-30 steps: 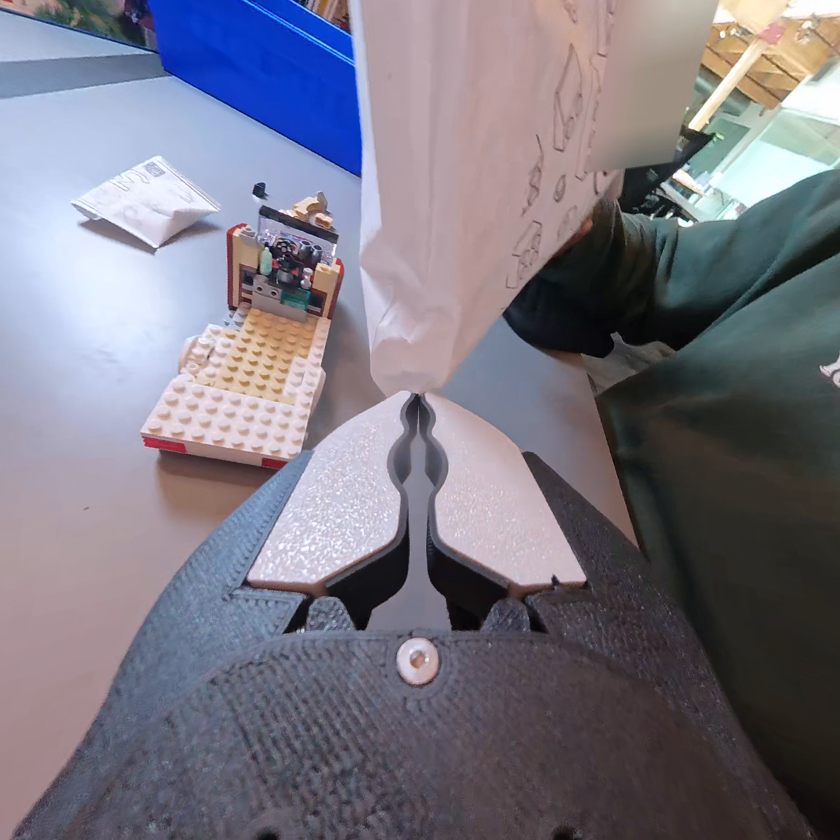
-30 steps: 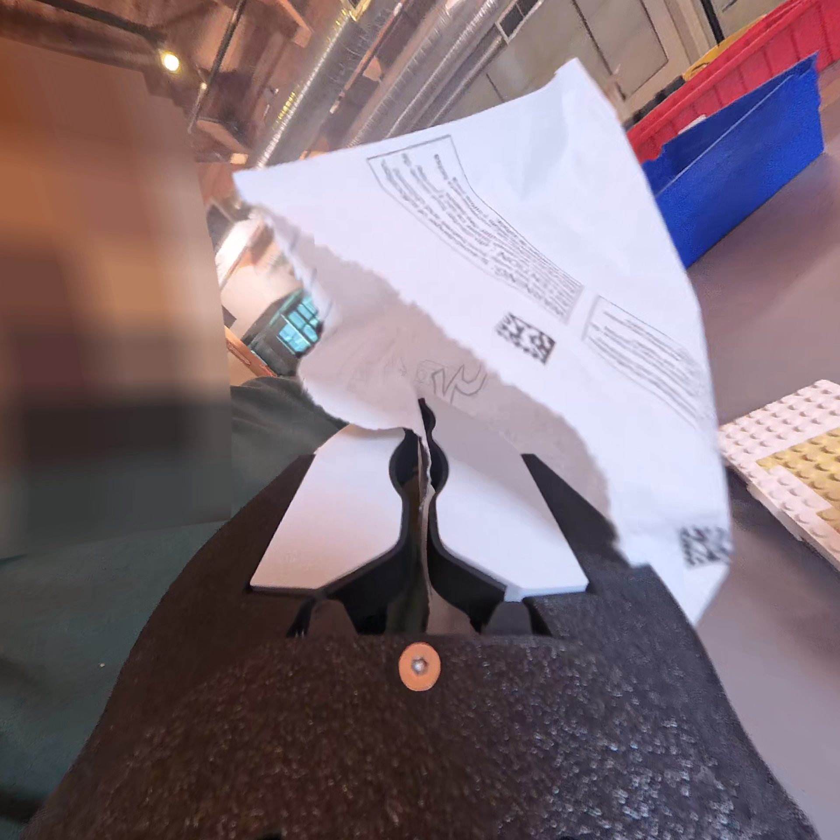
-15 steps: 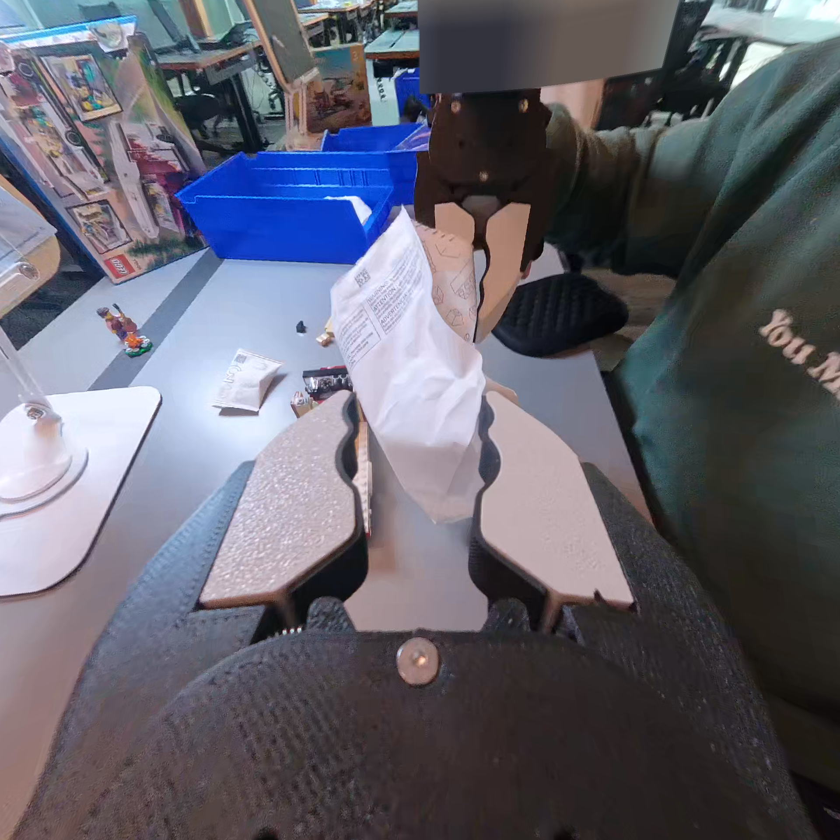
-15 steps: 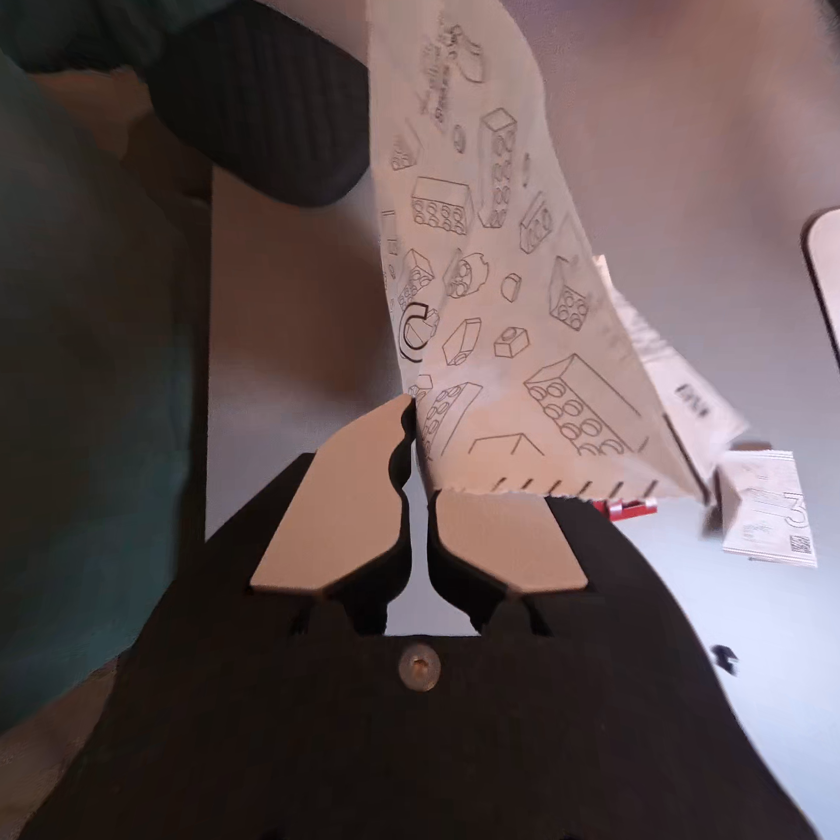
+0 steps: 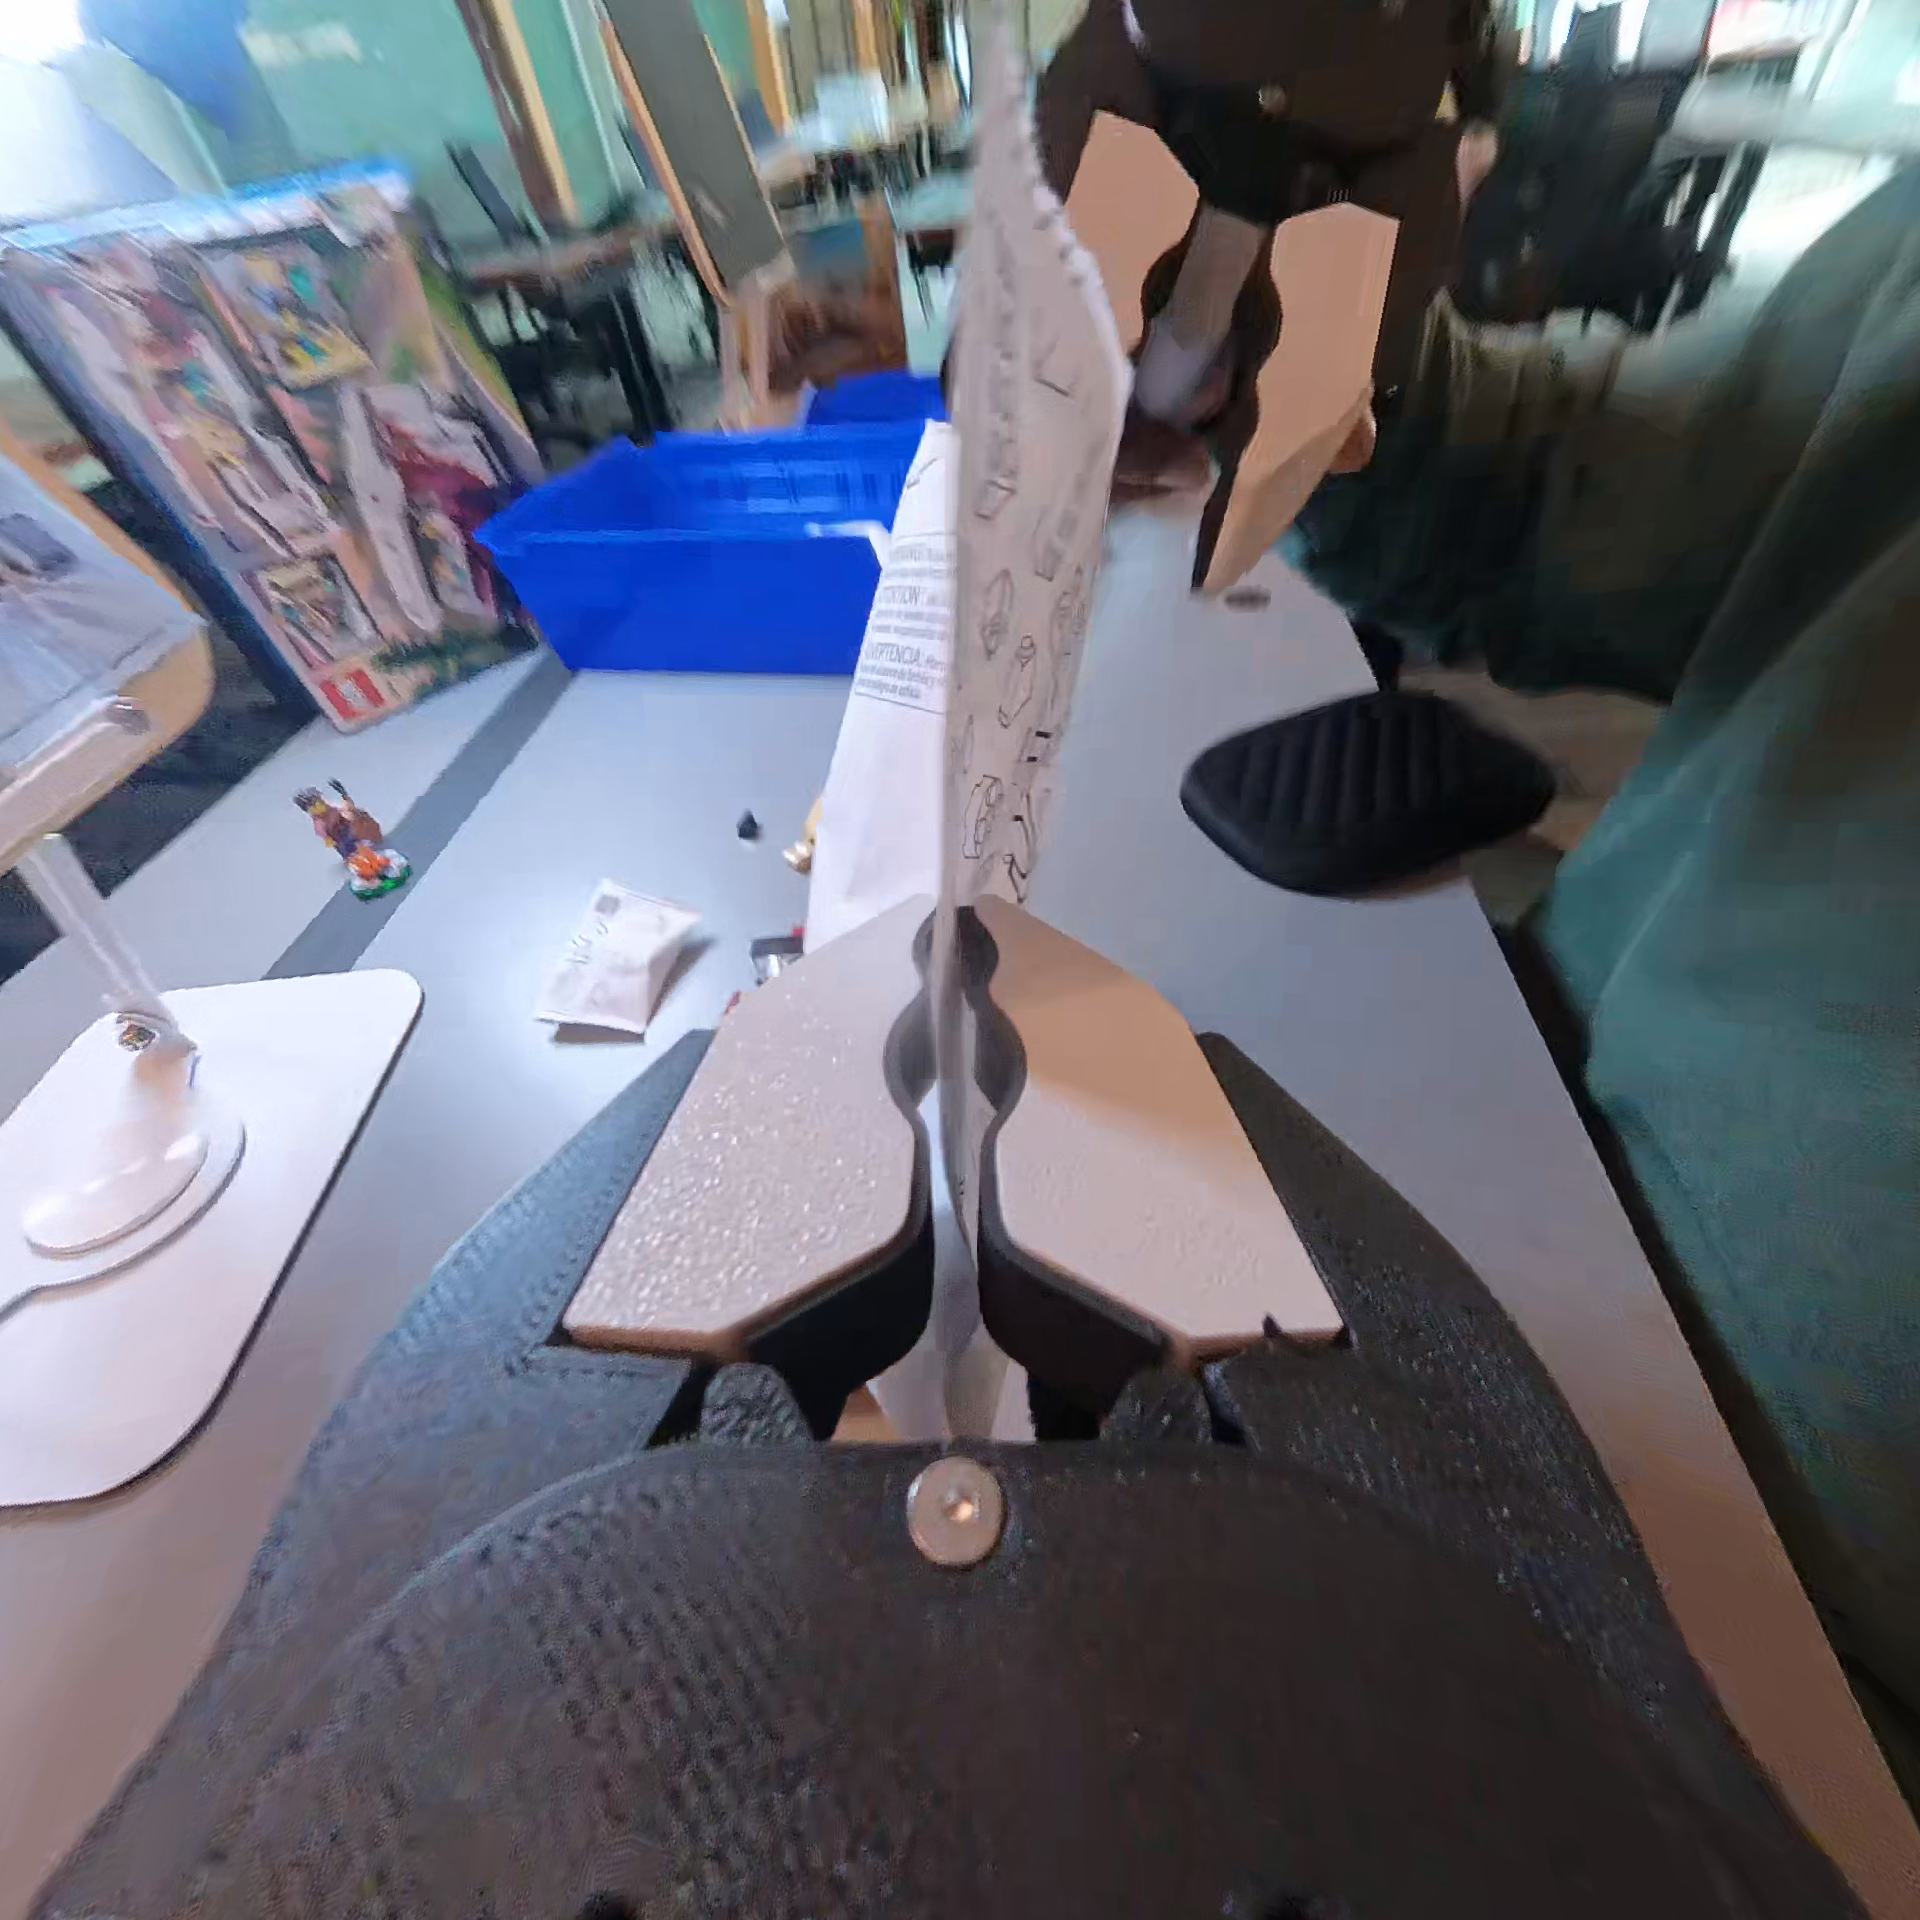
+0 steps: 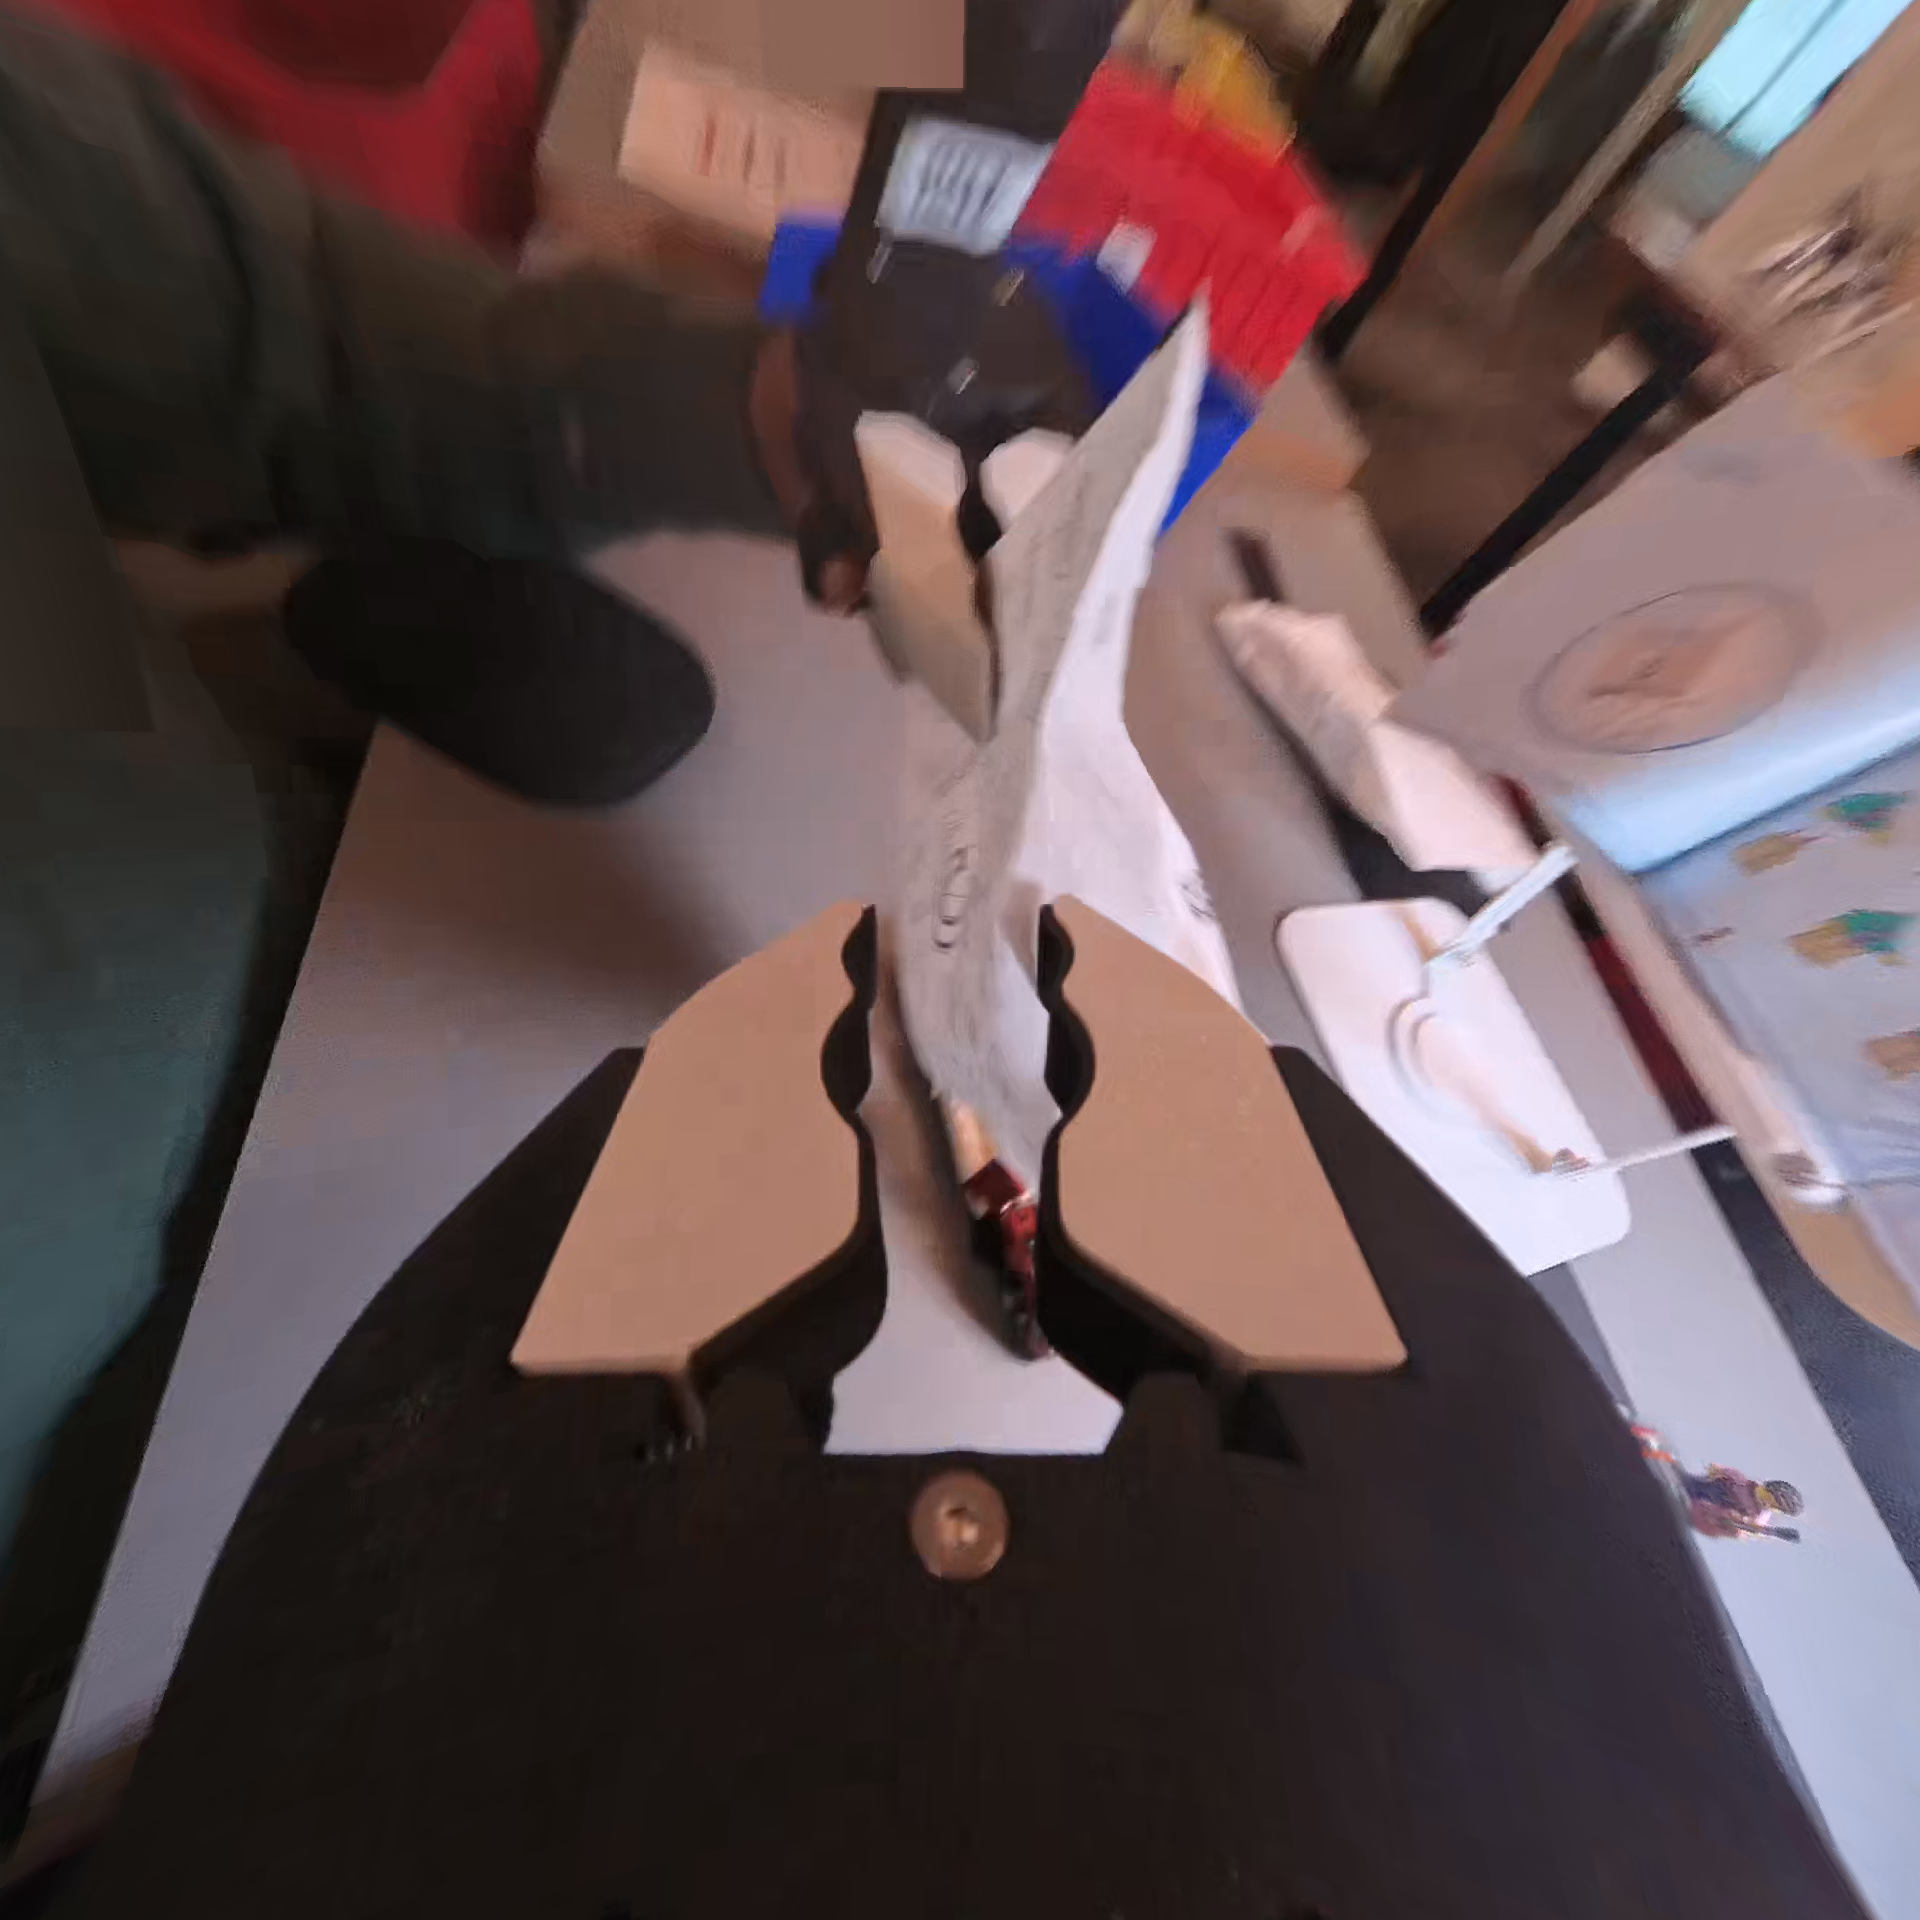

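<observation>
Far left: a white flat-based stand with a clear post (image 5: 156, 1101) sits on the grey bench (image 5: 1299, 1039); a colourful printed toy box (image 5: 260, 436) leans behind it.
Left of middle: a small toy figure on a green base (image 5: 358, 842) stands on the bench, near a small white paper packet (image 5: 618, 961) lying flat.
Behind: a blue plastic bin (image 5: 686, 582) at the bench's far edge.
Left tool: left tool (image 5: 954, 920) has its 2 fingers pressed together on the lower edge of a white paper bag printed with brick outlines (image 5: 1023, 582); the bag stands up edge-on from the tips.
Right tool: right tool (image 6: 956, 920) has its fingers spread, the bag (image 6: 1049, 727) hanging loose between them with a gap on each side; in the left wrist view it hovers up beside the bag's top.
Far right: a person's dark green sleeve (image 5: 1766, 727) and a black padded armrest (image 5: 1361, 790).
</observation>
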Tool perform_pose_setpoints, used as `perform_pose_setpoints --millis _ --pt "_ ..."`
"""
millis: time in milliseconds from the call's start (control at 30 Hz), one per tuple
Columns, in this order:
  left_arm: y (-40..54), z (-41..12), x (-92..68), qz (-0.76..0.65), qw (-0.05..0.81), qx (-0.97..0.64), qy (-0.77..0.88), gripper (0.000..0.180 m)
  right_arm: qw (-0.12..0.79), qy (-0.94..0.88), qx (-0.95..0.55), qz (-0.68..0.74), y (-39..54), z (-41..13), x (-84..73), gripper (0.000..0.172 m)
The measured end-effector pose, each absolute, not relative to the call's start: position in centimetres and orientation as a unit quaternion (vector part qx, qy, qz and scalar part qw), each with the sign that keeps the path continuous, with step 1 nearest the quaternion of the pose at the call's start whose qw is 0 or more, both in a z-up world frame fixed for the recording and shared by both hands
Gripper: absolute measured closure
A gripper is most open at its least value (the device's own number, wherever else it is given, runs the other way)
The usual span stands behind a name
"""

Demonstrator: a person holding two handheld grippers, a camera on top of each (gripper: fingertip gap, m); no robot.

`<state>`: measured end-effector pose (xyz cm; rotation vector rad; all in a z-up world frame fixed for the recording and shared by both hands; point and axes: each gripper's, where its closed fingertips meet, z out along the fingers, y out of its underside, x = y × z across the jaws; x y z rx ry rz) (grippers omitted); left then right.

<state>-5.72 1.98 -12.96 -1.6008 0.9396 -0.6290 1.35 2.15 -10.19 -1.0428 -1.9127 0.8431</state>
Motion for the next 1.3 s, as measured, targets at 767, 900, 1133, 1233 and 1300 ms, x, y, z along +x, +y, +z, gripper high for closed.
perform_pose_setpoints --millis 767,900,1133,1233,1300 --pt "0.1 -20.0 -10.7 -0.288 0.583 -0.689 0.321 0.18 0.307 -0.655 -0.507 0.469 5.8 -20.1 2.3 0.172" --pt "0.4 -20.9 -8.6 -0.273 0.561 -0.7 0.347 0.18 0.299 -0.675 -0.506 0.447 4.9 -21.6 1.4 0.172" --pt "0.6 -22.2 -5.2 -0.246 0.538 -0.708 0.385 0.18 0.298 -0.714 -0.497 0.394 3.8 -24.4 -0.3 0.171" --pt "0.2 -21.3 -8.1 -0.25 0.565 -0.703 0.352 0.18 0.329 -0.689 -0.508 0.398 5.9 -23.3 1.5 0.172" --pt "-0.1 -21.4 -8.4 -0.261 0.564 -0.698 0.354 0.18 0.343 -0.677 -0.511 0.404 6.6 -23.1 2.2 0.172"
